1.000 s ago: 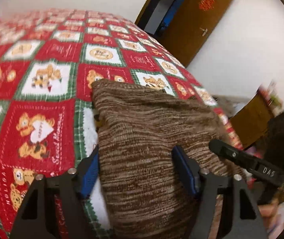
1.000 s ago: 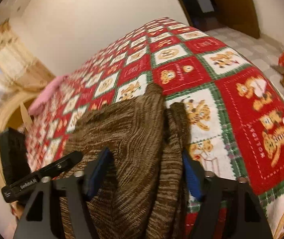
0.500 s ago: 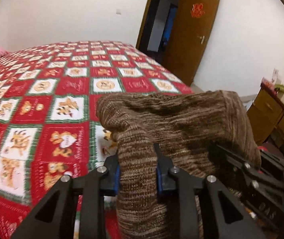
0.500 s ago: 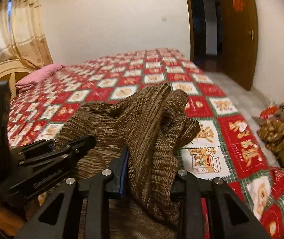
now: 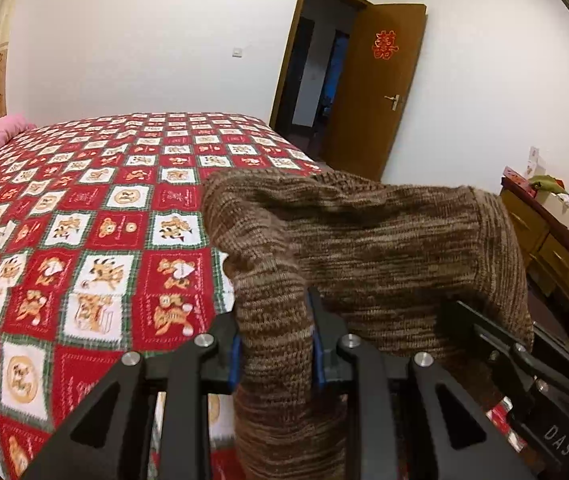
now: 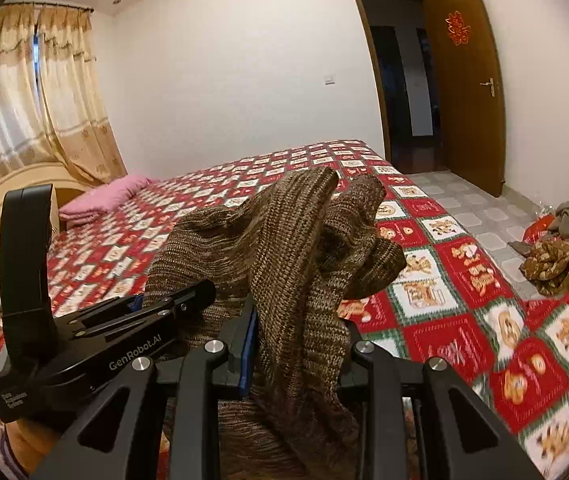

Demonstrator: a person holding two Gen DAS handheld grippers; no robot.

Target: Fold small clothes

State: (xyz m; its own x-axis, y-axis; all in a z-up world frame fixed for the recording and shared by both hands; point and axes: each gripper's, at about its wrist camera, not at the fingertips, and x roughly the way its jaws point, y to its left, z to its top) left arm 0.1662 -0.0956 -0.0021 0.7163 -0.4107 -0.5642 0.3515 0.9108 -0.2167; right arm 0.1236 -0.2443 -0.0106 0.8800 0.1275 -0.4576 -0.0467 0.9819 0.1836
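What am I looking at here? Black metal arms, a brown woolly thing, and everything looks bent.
There is no robot here. A person holds a two-finger gripper in each hand, and each carries a wide-angle camera looking along its fingers, which bends the room. One picture is from the left gripper, the other from the right gripper. Both are shut on the same brown knitted garment, lifted above a bed with a red teddy-bear quilt. A pink pillow lies near the headboard. The left tool also shows in the right picture.
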